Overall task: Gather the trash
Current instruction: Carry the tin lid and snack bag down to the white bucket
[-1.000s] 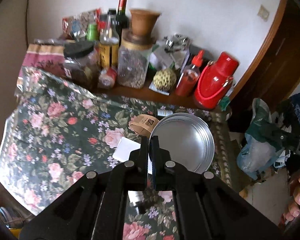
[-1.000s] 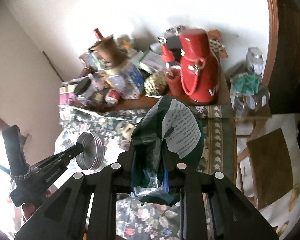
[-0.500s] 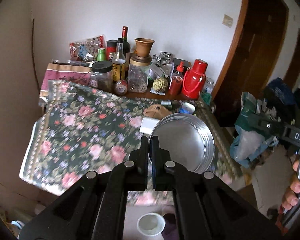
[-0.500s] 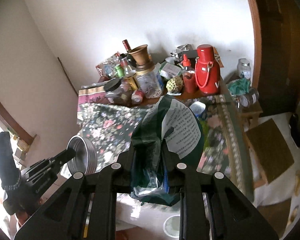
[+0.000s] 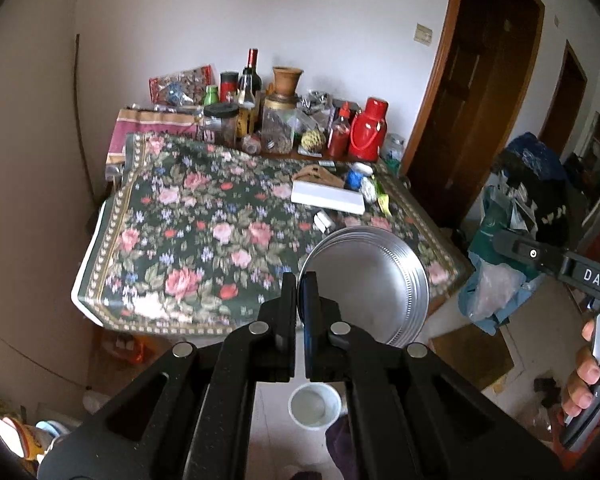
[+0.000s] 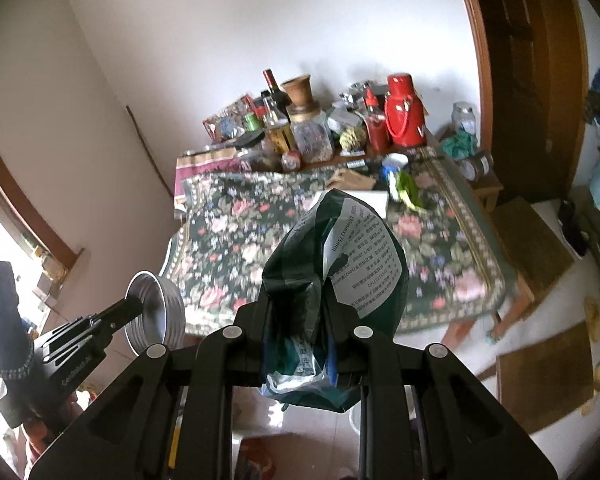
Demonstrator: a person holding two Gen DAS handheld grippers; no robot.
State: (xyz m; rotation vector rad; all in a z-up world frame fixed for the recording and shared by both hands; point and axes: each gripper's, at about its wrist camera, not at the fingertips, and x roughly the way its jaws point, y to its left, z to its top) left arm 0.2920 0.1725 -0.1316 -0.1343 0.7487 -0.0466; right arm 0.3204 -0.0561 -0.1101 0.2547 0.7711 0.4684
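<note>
My left gripper (image 5: 300, 292) is shut on the rim of a round silver tin (image 5: 368, 284), held in the air off the near edge of the table; the tin (image 6: 156, 312) and that gripper (image 6: 130, 307) also show at the left of the right wrist view. My right gripper (image 6: 300, 304) is shut on a crumpled dark green plastic bag (image 6: 340, 264) with a white printed label. The green bag (image 5: 490, 224) hangs at the right of the left wrist view, below the right gripper's fingers (image 5: 512, 242). On the floral tablecloth (image 5: 204, 232) lie a white flat box (image 5: 327, 200), a blue wrapper (image 5: 354, 178) and a green wrapper (image 5: 384, 202).
Bottles, jars, a clay pot (image 5: 286, 80) and a red flask (image 5: 367, 130) crowd the table's far side by the wall. A white cup (image 5: 314, 406) stands on the floor below my left gripper. A wooden door (image 5: 472, 92) and low wooden stools (image 6: 532, 248) are to the right.
Both grippers have drawn back from the table, each still holding its item. The table now looks smaller and farther off, and the floor with the white cup has come into view.
</note>
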